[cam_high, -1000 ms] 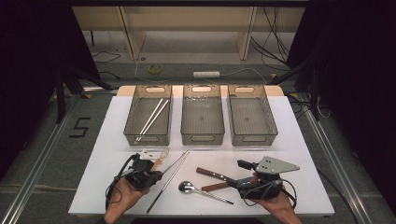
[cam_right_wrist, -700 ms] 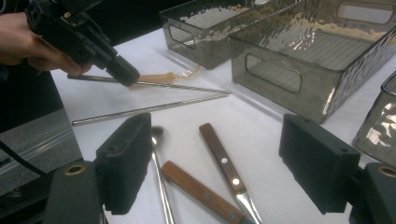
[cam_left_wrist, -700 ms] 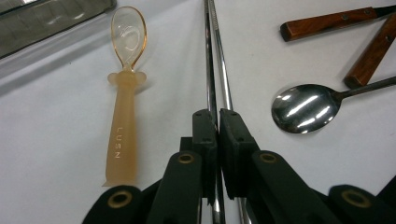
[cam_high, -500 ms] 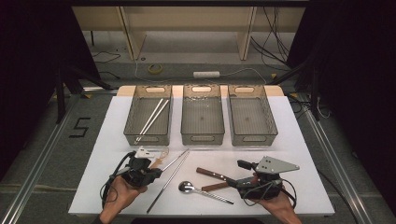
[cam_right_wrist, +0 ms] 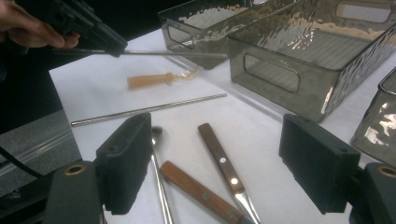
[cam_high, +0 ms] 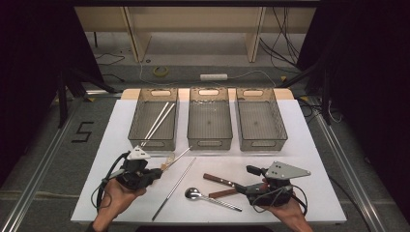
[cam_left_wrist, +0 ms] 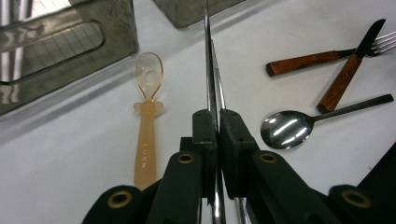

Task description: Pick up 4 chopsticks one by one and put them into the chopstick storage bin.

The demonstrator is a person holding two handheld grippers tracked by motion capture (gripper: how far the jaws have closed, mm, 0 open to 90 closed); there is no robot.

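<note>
One amber spoon [cam_left_wrist: 145, 140], handle embossed "LUSN"

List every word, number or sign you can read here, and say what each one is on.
"5": dark figure on the grey floor, left of the table.
"LUSN", as far as it reads: raised letters along the handle of the amber plastic spoon; faint, so the spelling is uncertain.
Nothing else bears readable text.

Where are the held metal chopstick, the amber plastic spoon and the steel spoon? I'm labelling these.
metal chopstick [cam_left_wrist: 207, 56], left gripper view, on its shaft.
amber plastic spoon [cam_left_wrist: 145, 140], left gripper view, on its handle.
steel spoon [cam_left_wrist: 284, 129], left gripper view, on its bowl.
</note>
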